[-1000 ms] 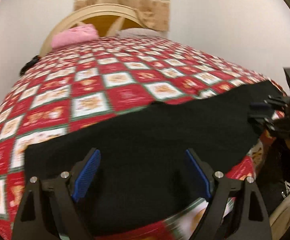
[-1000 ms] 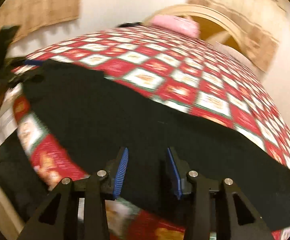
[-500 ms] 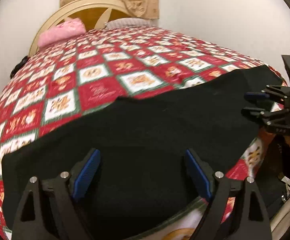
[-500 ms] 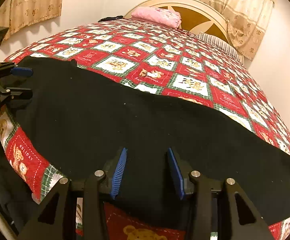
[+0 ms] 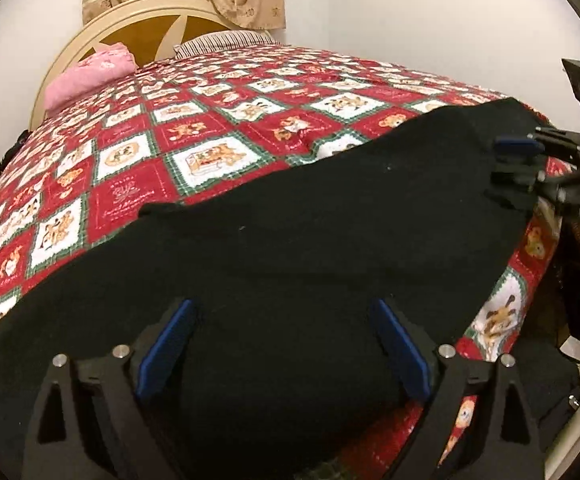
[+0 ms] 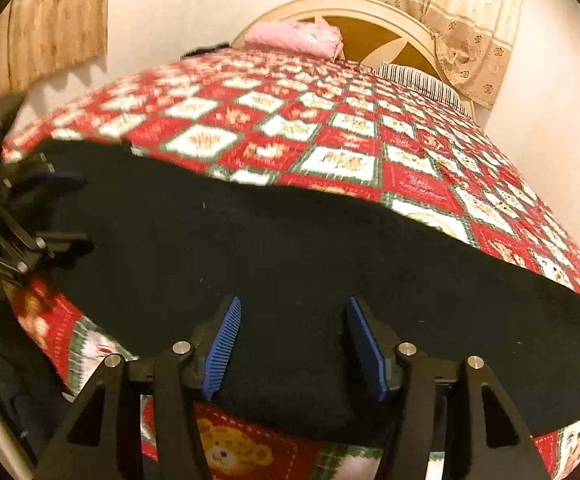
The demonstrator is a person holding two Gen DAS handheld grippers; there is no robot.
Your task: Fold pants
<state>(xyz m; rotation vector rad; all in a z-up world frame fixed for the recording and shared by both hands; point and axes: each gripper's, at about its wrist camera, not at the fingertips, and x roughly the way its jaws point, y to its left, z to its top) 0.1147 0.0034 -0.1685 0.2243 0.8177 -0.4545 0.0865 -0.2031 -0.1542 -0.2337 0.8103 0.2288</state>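
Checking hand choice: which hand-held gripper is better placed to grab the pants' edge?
Probably the right hand-held gripper: its open jaws sit near the black fabric pants' near edge. The left hand-held gripper, also open, hovers over mid-cloth.

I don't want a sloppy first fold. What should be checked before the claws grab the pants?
1. Left claw open: ok.
2. Right claw open: ok.
3. Both claws empty: ok.
4. Black pants lying flat on the quilt: ok, only slight ripples.
5. Pants fully on the bed: cannot tell; the near edge is hidden behind the claws.
6. Claws apart from each other: ok.
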